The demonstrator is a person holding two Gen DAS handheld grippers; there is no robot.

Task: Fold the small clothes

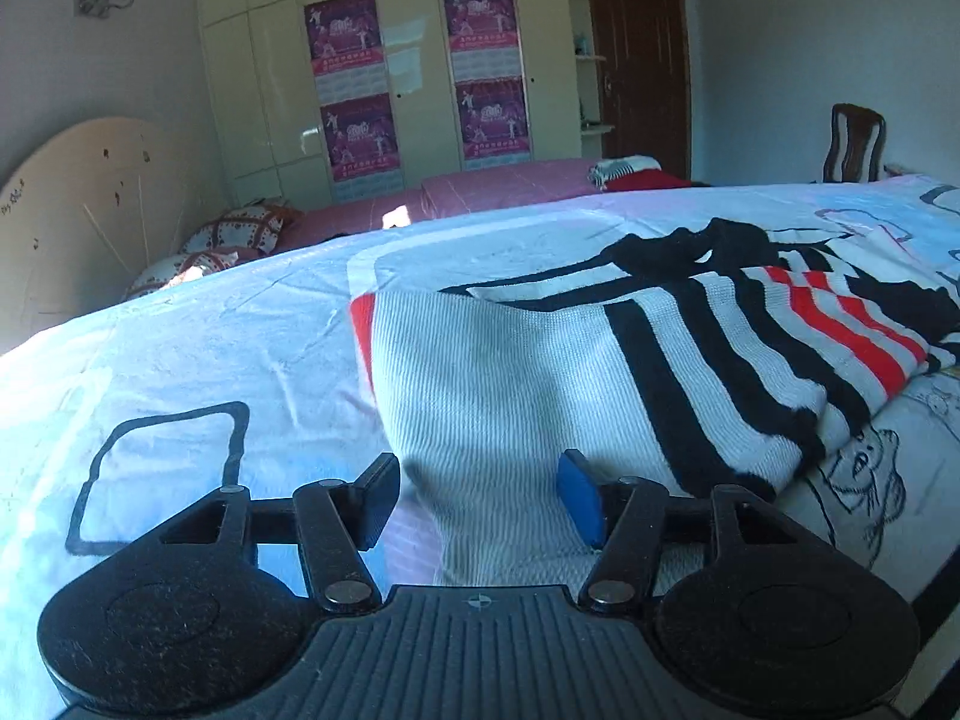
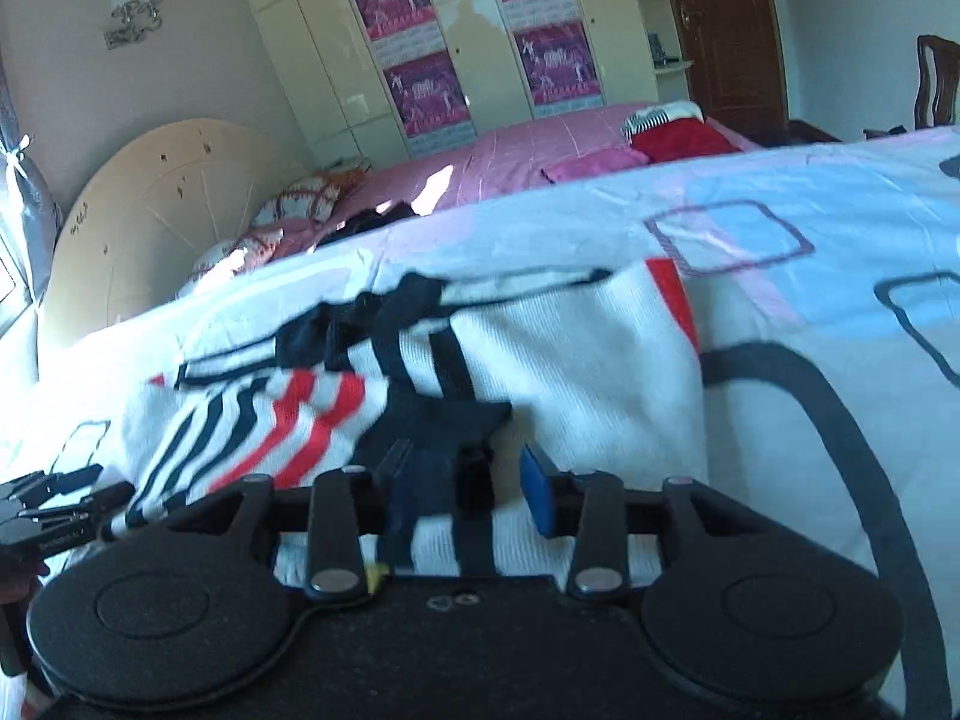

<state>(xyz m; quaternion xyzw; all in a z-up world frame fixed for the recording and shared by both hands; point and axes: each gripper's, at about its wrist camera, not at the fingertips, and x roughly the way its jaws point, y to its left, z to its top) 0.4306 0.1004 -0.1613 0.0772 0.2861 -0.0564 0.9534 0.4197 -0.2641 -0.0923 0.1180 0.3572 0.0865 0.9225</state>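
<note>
A white knit sweater (image 1: 540, 360) with black and red stripes lies partly folded on the pale blue printed bed sheet (image 1: 210, 348). My left gripper (image 1: 480, 498) hovers low over its near white edge, jaws apart. The cloth lies between the fingers (image 1: 579, 498) without being pinched. In the right wrist view the same sweater (image 2: 570, 360) spreads across the sheet (image 2: 780, 312). My right gripper (image 2: 465, 489) stands open over a black patch of the sweater, with a gap beside the blue pad. At that view's left edge shows the left gripper (image 2: 54, 498).
Beyond this bed stands a second bed with a pink cover (image 1: 510, 186), pillows (image 1: 240, 228) and red clothes (image 2: 678, 141). A cream wardrobe (image 1: 390, 90) with posters, a brown door (image 1: 642, 60), a wooden chair (image 1: 855, 144) and a round headboard (image 1: 78, 210) line the room.
</note>
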